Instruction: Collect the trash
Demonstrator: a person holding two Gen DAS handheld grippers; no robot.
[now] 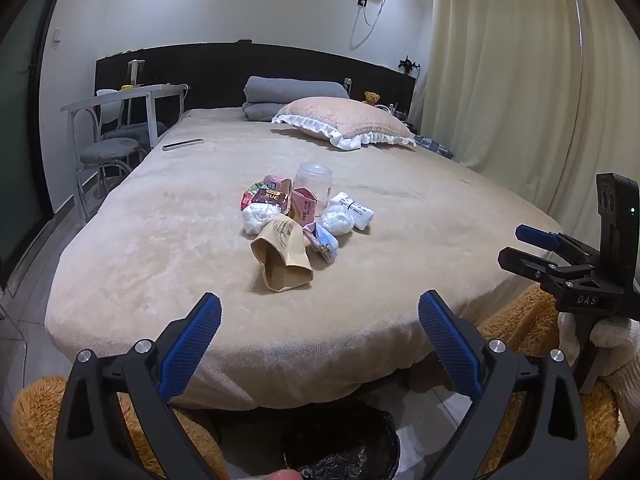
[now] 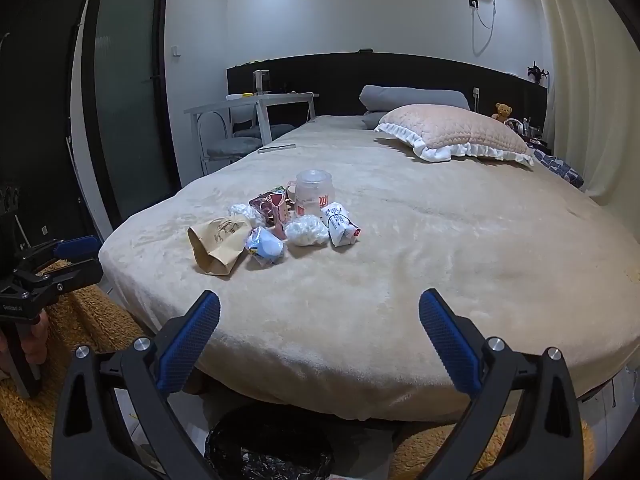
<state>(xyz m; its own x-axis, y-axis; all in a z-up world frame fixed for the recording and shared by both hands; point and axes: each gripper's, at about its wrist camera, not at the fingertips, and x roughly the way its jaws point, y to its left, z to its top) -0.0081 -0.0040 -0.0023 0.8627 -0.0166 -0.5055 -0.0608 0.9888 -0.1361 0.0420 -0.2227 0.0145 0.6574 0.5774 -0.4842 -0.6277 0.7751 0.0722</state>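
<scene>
— So, how do the two grippers stand?

— Both spread wide with nothing between the blue pads. The left gripper [image 1: 320,320] and the right gripper [image 2: 320,320] hang side by side, apart from each other, just short of the foot edge of the bed [image 1: 160,264], tilted down toward it.

— What lies under them?

— A bin lined with a black bag [image 2: 268,452], on the floor below the fingers, right against the bed's foot edge. Shaggy orange rug [image 1: 36,420] flanks it on both sides.

— And the trash?

— Straight ahead of both, mid-bed, in one tight cluster well in from every edge. Nearest is a brown paper bag [image 1: 282,260], lying flat. Behind it are crumpled white tissue [image 1: 338,219], a pink carton [image 1: 304,204], a dark wrapper [image 1: 270,197], a white packet [image 1: 356,209], and farthest, an upright clear plastic cup [image 1: 314,184].

— Room around it?

— Bare blanket between the fingertips and the pile, and wide bare blanket either side. Beyond the pile sits a frilled pillow [image 2: 456,136] by the headboard; a white desk [image 2: 256,108] stands off the far left edge, curtains [image 1: 520,80] along the right.
</scene>
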